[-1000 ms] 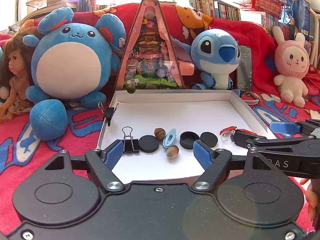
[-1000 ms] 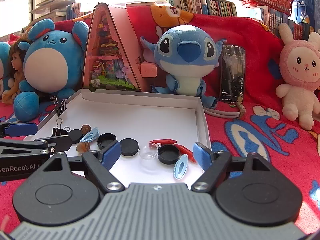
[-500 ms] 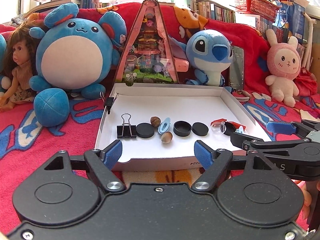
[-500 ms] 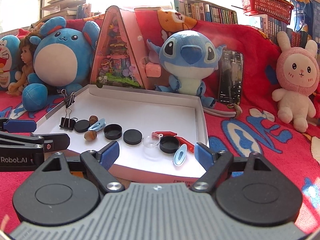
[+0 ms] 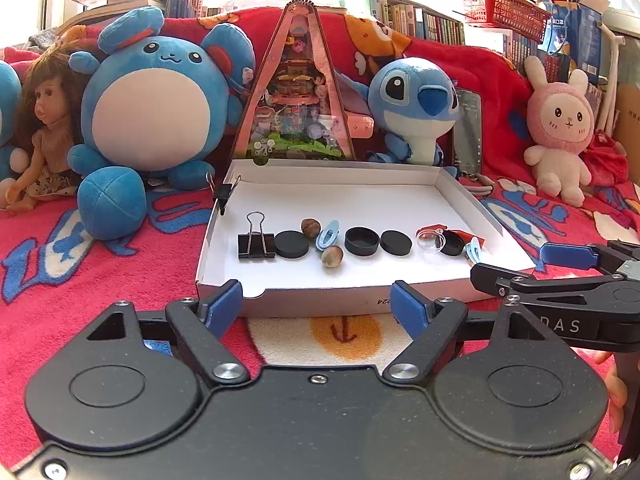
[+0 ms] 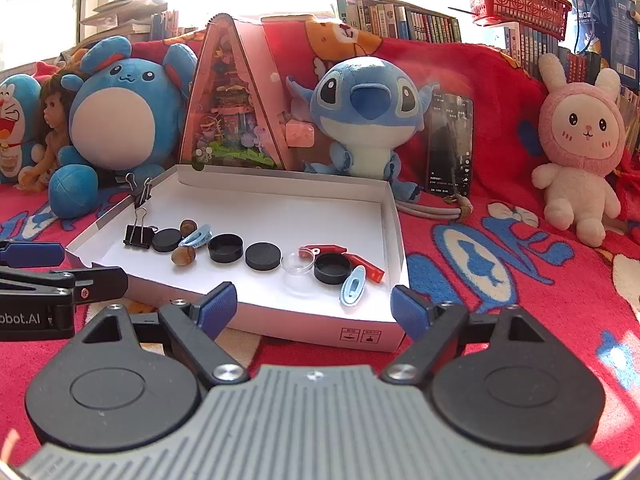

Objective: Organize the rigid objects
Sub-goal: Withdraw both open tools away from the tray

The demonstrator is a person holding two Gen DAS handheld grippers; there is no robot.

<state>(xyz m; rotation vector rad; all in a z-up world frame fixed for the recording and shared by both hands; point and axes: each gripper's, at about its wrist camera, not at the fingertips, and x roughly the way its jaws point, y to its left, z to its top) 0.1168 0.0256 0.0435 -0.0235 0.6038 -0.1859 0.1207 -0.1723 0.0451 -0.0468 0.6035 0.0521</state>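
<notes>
Looked forward and slightly down from just in front of the white tray [image 5: 486, 216] [image 6: 394, 240]: left wrist view near its front-left corner, right wrist view near its front-right. Shared the tray and the blue plush [image 5: 416, 104] [image 6: 368, 112] behind.

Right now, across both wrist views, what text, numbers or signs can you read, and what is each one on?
"DAS": on the right hand-held gripper, the start cut off.
"obot.AI": on the left hand-held gripper, the start cut off.
Two small handling symbols: on the white box front wall, unreadable.
Small digits on the white box front in the left wrist view: blurred.
Book spines and phone screen: too small to read.
</notes>
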